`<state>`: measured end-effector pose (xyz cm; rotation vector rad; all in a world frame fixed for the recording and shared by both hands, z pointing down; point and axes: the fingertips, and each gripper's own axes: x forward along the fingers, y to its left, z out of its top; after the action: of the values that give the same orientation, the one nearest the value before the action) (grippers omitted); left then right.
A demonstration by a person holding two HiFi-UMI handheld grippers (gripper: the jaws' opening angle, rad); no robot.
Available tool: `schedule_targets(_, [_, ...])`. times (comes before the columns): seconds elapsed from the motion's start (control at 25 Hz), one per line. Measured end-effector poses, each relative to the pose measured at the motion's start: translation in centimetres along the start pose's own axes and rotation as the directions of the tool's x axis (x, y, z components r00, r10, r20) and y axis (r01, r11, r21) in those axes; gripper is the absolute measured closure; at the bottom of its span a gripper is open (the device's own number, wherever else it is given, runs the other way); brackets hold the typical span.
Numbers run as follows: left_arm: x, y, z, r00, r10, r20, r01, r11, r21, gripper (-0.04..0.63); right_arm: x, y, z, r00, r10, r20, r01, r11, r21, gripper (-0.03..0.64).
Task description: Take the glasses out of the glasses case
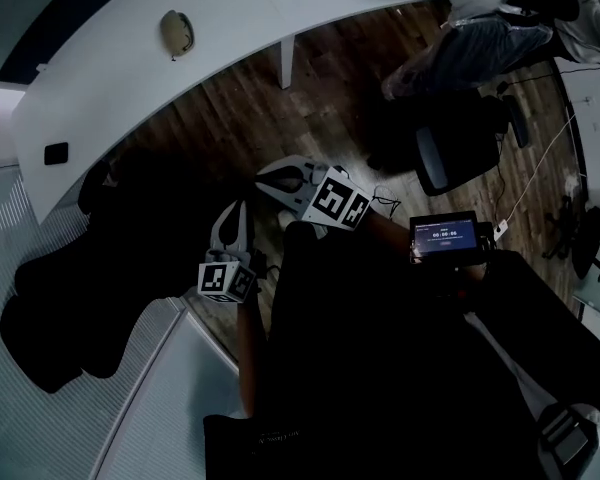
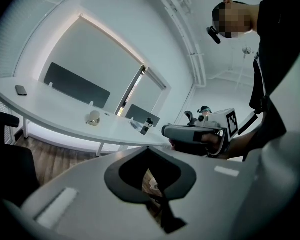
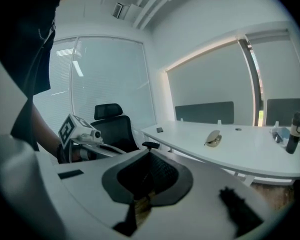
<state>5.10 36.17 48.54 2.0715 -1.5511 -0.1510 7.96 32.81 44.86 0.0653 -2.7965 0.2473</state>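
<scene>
The beige glasses case (image 1: 176, 32) lies on the white curved table (image 1: 100, 78), far from both grippers. It looks partly open like a clam shell in the right gripper view (image 3: 213, 138), and it is small in the left gripper view (image 2: 93, 117). No glasses can be made out. My left gripper (image 1: 234, 213) and right gripper (image 1: 268, 176) hang side by side over the wooden floor, short of the table. Both are shut and hold nothing. The left gripper's jaws (image 2: 150, 151) meet at the tips, and so do the right gripper's jaws (image 3: 149, 155).
On the table lie a dark phone (image 1: 56, 153) and a bottle (image 3: 291, 133). A black office chair (image 1: 70, 298) stands at my left, another chair (image 1: 460, 148) and a seated person (image 1: 500, 28) at the far right. A small screen (image 1: 443, 238) glows near my right arm.
</scene>
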Motion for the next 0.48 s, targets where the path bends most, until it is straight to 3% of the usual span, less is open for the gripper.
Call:
schedule_targets(0.32, [9.1,-2.9,1.3,1.0,0.004,-0.03,-0.004,1.0,0.009,0.588,-2.8,-9.0,0.8,0.999,-0.006,0.049,0.003,0.998,0.063,0.607])
schedule_targets(0.48, [10.3,-3.0,0.8,0.999,-0.005,-0.045,0.007,0.999,0.052,0.588,-3.4,-10.5,1.4,0.995,-0.038,0.09,0.029,0.995,0.099,0.607])
